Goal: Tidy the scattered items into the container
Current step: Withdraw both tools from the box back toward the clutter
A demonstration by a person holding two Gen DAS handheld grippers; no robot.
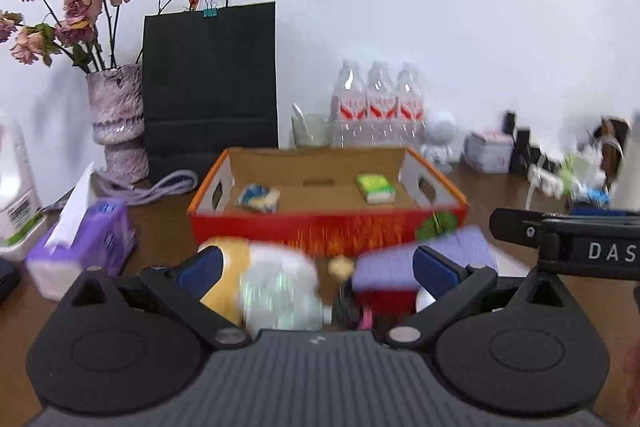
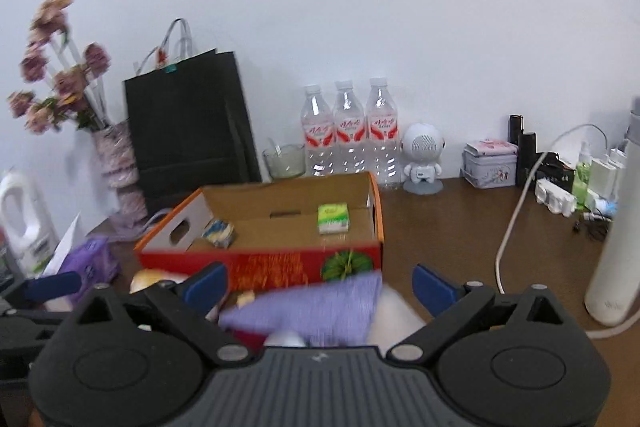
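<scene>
Both grippers [image 1: 316, 269] [image 2: 320, 283] wide open.

It looked like a lived-in home corner: a brown wooden table [image 2: 460, 227] stood against a plain white wall, crowded with household odds. A vase of dried roses [image 1: 116, 115] stood beside a black paper gift bag [image 1: 210, 79], with three water bottles [image 2: 350, 131], a small robot-shaped speaker [image 2: 423, 159], a tissue box [image 1: 84, 247] and a power strip with chargers [image 2: 560, 199].
</scene>
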